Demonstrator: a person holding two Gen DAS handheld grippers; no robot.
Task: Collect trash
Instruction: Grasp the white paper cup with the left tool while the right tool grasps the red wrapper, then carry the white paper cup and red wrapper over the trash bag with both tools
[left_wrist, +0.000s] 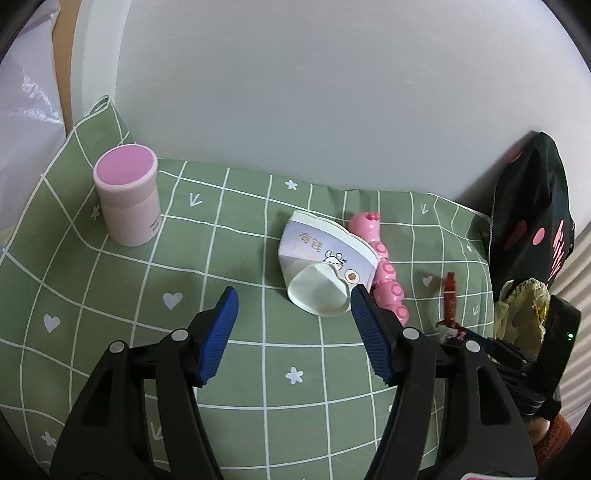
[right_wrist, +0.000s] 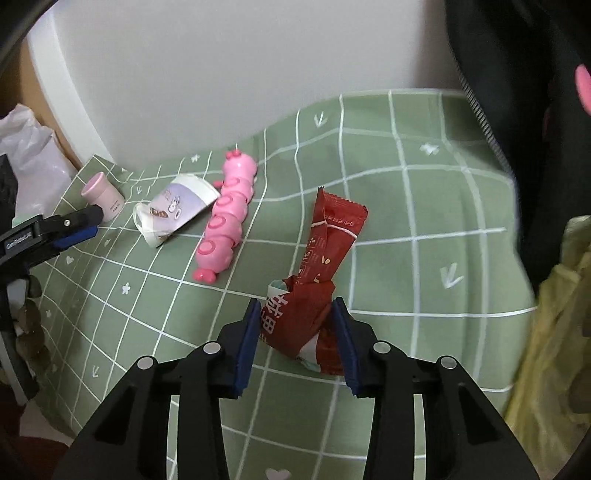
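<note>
Bench, covered by a green checked cloth (left_wrist: 258, 229) printed with white hearts, stars and arrows, set against a pale wall. My left claw (left_wrist: 293, 332): jaws spread wide, holding nothing, above the cloth; its right blue pad (left_wrist: 369, 339) sits just beside the mouth of a crushed paper cup (left_wrist: 321, 266). Paper cup: white, lying on its side, printed with a small cartoon animal and some characters, open end toward me, near the middle of the cloth. Pink caterpillar toy (left_wrist: 384, 266): stretched out on the far side of the cup, touching or nearly touching it; in the right view the toy (right_wrist: 229, 214) lies between the cup (right_wrist: 173, 210) and the wrapper. My right claw (right_wrist: 297, 343): jaws partly closed, both blue pads pressed on the crumpled near end of a red snack wrapper (right_wrist: 321, 251); the rest of the wrapper stretches away from me over the cloth. From the left view the wrapper (left_wrist: 450, 299) shows edge-on, at the right side of the cloth. Pink cup (left_wrist: 127, 195): upright, empty as far as I can see, at the far left corner, well apart from the rest. Black bag with pink spots (left_wrist: 532, 221): hanging at the right edge. Yellowish crumpled bag (right_wrist: 554, 332): beside the bench on the right.
</note>
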